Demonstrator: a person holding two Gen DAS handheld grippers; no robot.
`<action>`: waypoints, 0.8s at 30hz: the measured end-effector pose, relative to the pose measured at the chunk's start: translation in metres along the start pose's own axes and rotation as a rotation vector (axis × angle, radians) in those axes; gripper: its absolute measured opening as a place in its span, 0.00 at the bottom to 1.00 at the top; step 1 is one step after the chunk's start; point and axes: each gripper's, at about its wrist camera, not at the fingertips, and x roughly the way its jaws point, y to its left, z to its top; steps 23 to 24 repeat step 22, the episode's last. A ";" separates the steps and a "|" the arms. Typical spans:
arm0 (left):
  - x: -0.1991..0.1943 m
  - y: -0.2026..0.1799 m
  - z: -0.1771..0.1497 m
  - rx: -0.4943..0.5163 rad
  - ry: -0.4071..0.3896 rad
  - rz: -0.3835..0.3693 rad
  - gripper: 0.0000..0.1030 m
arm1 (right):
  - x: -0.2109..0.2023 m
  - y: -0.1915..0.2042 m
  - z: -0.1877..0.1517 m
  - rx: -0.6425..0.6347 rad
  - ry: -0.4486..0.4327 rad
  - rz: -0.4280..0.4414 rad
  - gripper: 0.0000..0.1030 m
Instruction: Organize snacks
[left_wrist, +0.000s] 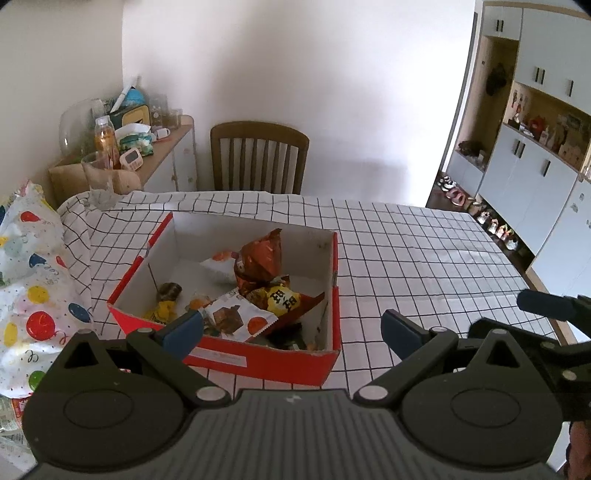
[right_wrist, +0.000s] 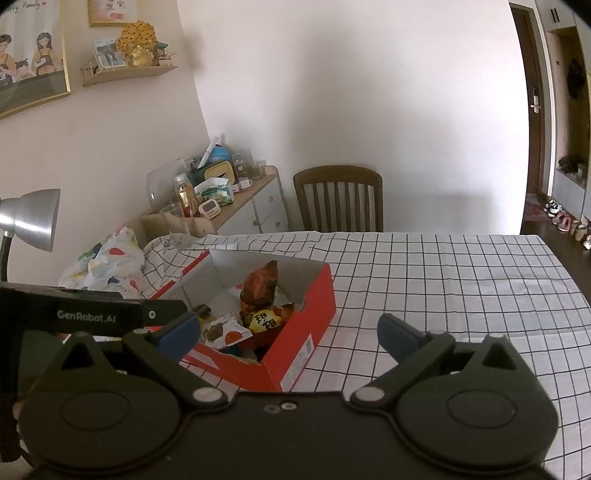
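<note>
Left wrist view: counter (left_wrist: 424, 251) under a white grid cloth fills mid-frame, bare to the right of centre. Red cardboard box (left_wrist: 258, 363), open-topped, sits left of centre, with the snacks piled inside: a tall brown-orange bag (left_wrist: 260, 258) standing at the middle, a yellow-labelled pack (left_wrist: 282, 301) leaning below it, a flat white packet (left_wrist: 236, 314) toward the lower wall. Balloon-print bag (left_wrist: 29, 288) lies at the left edge.

Risks, as a judgement: the pile is loose and overlapping, so a reach for one packet could drag or crush its neighbour; the light box may slide on the cloth if a wall gets nudged.

Left gripper (left_wrist: 291, 330) hangs at the box's lower edge, fingers spread wide, holding nothing and touching nothing.

Right wrist view: right gripper (right_wrist: 288, 330) sits lower centre, fingers equally wide, empty, above the box's near corner (right_wrist: 273, 369).
</note>
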 end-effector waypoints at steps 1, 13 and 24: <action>0.000 0.000 0.000 -0.003 0.002 0.001 1.00 | 0.001 0.000 0.001 0.001 0.003 0.001 1.00; -0.006 0.015 -0.005 -0.057 0.000 0.050 1.00 | 0.012 0.011 0.006 -0.025 0.031 0.020 1.00; -0.007 0.020 -0.008 -0.071 0.011 0.070 1.00 | 0.017 0.013 0.003 -0.034 0.059 0.031 1.00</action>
